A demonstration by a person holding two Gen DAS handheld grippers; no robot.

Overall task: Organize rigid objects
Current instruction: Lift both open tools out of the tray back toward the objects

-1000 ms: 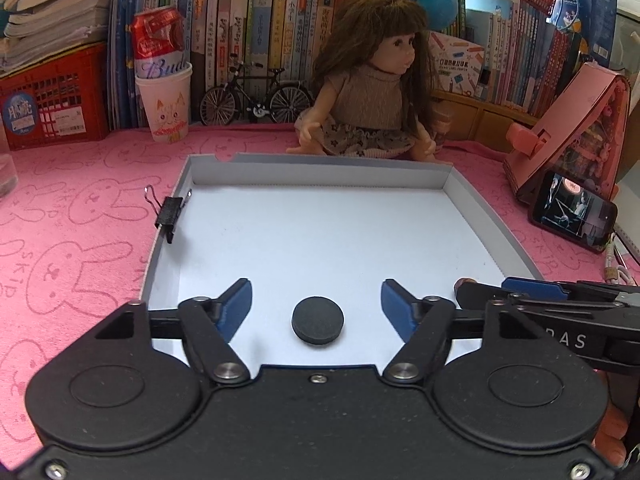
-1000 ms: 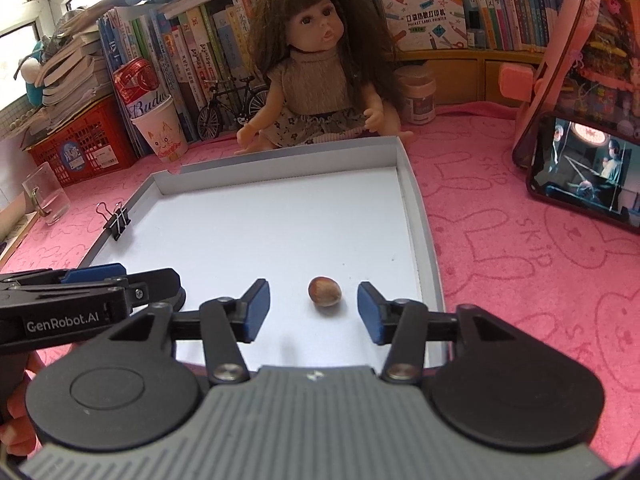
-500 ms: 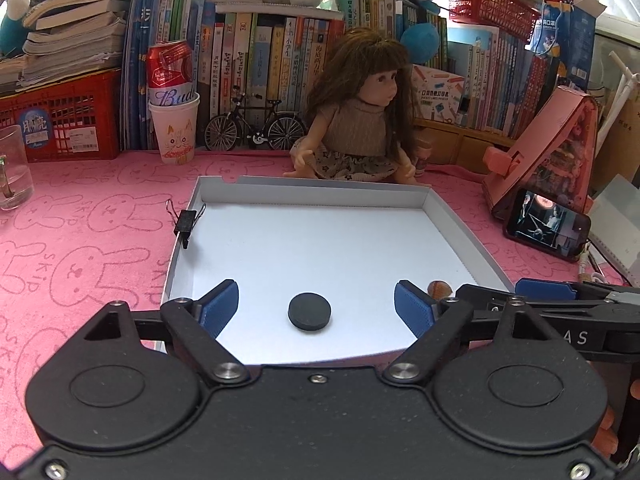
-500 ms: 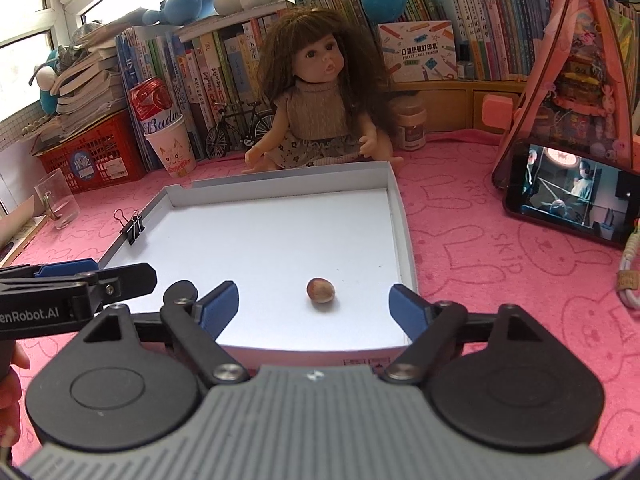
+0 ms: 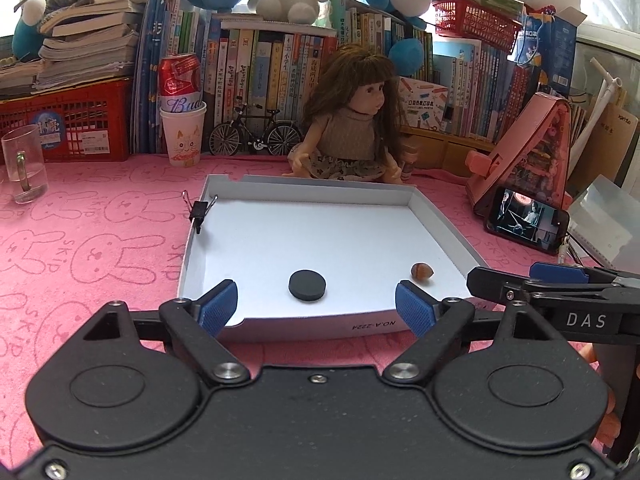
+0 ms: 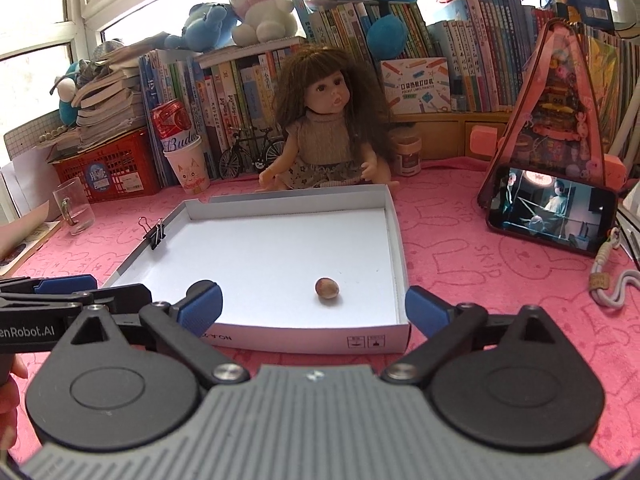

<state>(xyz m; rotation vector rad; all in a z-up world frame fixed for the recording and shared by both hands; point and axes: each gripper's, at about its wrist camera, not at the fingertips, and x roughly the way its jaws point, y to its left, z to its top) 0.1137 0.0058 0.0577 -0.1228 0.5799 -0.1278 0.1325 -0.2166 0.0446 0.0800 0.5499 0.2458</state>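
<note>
White card formed the tray (image 5: 436,216), which lay on the pink surface (image 5: 92,256) with two of the task's things inside it: a black disc (image 5: 307,285) near the front wall, left of centre, and a nut (image 5: 422,271) toward the front right corner, the two well apart. A binder clip (image 5: 199,213) sat clamped on the tray's left wall.

Both tools hung just outside the tray's front edge with nothing in them. The left gripper (image 5: 316,307) stood spread wide, its blue fingers (image 5: 218,306) flanking the disc from short of it; the right gripper (image 6: 314,306) was equally wide, with the nut (image 6: 327,288) ahead and between its fingers (image 6: 424,308).

I judged the step in hand to be a grasp, each tool lined up on its own object. To do it well, each should clear the front wall before dropping, then come down low enough that the pads meet the sides rather than the top. The disc looked flat and thin, so the fingers would likely need to be almost on the tray floor; a high close would probably slip over it. The nut looked rounded and free to roll, so a centred, slow close seemed wise. With both tools side by side, keeping them apart mattered too.
</note>
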